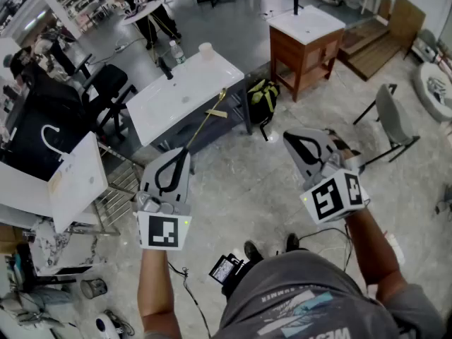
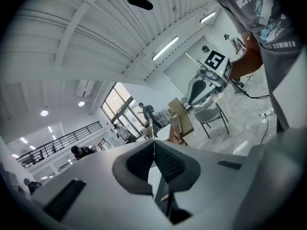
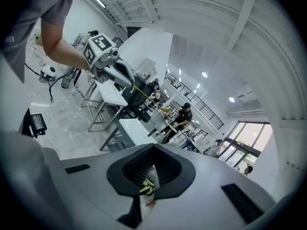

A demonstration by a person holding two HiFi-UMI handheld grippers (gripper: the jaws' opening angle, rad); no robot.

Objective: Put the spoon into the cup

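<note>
My left gripper (image 1: 185, 150) is shut on the end of a long thin gold spoon (image 1: 206, 119), which points up and away over the edge of a white table (image 1: 166, 104). In the left gripper view the spoon (image 2: 152, 131) rises as a thin line out of the closed jaws of that gripper (image 2: 153, 145). A pale cup (image 1: 205, 50) stands upright at the table's far corner, well beyond the spoon's tip. My right gripper (image 1: 291, 141) hangs over the floor to the right, shut and empty. Its own view shows the right gripper (image 3: 152, 153) with pads together.
A bottle (image 1: 176, 51) and a black object (image 1: 164, 68) stand on the table near the cup. A green-yellow bag (image 1: 263, 94) lies on the floor by the table. A wooden cabinet with a white top (image 1: 304, 30) and a grey chair (image 1: 392, 119) stand to the right.
</note>
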